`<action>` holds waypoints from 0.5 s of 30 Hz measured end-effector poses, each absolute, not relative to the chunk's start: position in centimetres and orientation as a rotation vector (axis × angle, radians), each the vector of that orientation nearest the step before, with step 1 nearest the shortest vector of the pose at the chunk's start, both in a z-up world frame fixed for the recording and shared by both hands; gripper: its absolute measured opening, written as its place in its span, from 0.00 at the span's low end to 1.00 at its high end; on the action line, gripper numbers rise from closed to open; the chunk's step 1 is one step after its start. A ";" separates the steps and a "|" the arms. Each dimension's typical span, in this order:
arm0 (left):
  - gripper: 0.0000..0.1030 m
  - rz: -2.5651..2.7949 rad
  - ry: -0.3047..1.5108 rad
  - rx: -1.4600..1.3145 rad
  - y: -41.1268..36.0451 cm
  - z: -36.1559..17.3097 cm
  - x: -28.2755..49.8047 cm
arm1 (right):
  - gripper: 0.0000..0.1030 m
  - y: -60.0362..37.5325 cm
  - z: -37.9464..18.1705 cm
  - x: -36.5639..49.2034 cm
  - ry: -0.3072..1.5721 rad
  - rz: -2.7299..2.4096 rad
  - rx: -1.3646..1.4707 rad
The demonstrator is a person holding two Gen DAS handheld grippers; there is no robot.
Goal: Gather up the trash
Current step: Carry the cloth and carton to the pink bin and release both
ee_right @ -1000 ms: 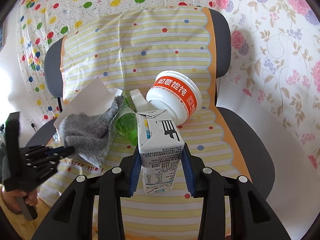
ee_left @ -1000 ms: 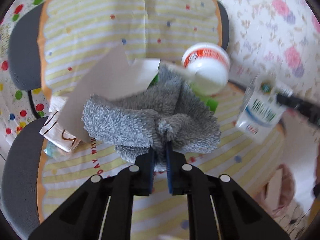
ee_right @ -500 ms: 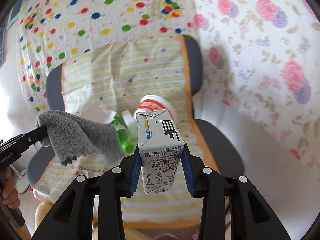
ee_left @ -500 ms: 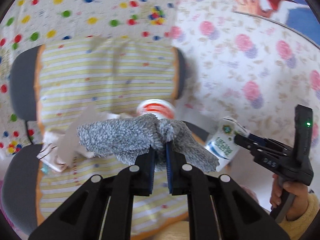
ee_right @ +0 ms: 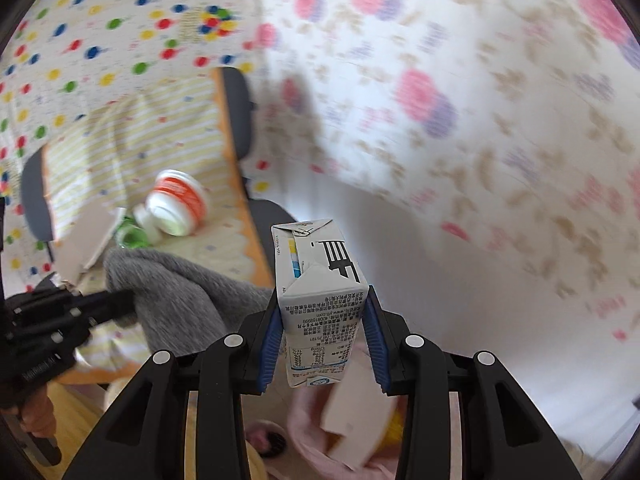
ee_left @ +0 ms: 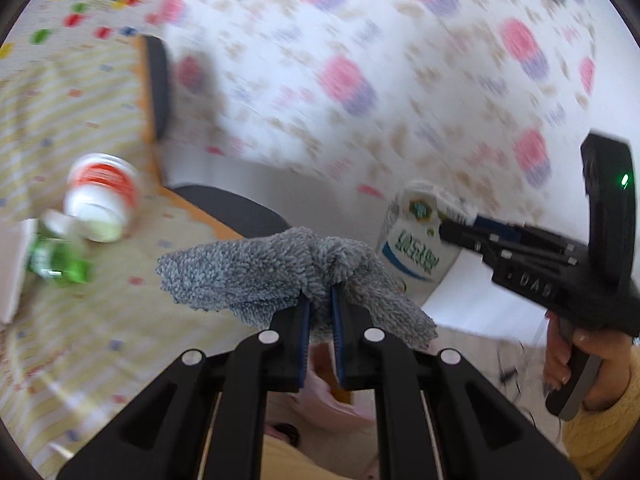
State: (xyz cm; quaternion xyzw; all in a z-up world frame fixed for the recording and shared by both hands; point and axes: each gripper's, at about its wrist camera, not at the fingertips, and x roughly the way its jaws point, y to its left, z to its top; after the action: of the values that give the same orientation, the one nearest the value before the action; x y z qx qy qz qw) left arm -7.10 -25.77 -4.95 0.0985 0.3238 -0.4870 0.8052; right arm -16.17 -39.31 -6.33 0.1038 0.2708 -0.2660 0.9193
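Note:
My left gripper (ee_left: 319,300) is shut on a grey fluffy cloth (ee_left: 248,276), held in the air right of the chair; the cloth also shows in the right wrist view (ee_right: 176,292). My right gripper (ee_right: 322,320) is shut on a white milk carton (ee_right: 320,292), also seen in the left wrist view (ee_left: 416,252). On the chair seat lie a white tub with an orange label (ee_left: 102,196) (ee_right: 176,204), a green bottle (ee_left: 56,262) (ee_right: 132,236) and a sheet of white paper (ee_right: 88,236).
The chair (ee_right: 238,112) has a striped yellow cover (ee_left: 80,320) and stands at the left. A floral sheet (ee_right: 460,100) hangs behind. Below the grippers lie pink fabric (ee_right: 308,432) and a piece of cardboard (ee_right: 356,412).
Both grippers have swung right, away from the chair, carrying the cloth and the carton. The chair and its trash now sit at the left of both views.

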 end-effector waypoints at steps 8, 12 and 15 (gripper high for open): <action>0.23 -1.157 0.846 0.370 -34.0 -9.9 -9.8 | 0.38 -43.2 -8.3 -20.7 0.566 -0.655 0.299; 0.55 -1.155 0.863 0.410 -36.3 -11.4 -9.9 | 0.38 -44.5 -9.9 -21.2 0.590 -0.666 0.334; 0.55 -1.133 0.873 0.403 -36.2 -11.6 -9.3 | 0.38 -44.9 -11.4 -20.7 0.624 -0.654 0.357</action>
State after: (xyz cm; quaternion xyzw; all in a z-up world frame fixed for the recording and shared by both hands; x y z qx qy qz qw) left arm -9.33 -36.23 -11.63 0.1836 0.3973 -0.5158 0.7365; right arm -20.65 -44.94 -11.39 0.1718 0.2999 -0.3143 0.8842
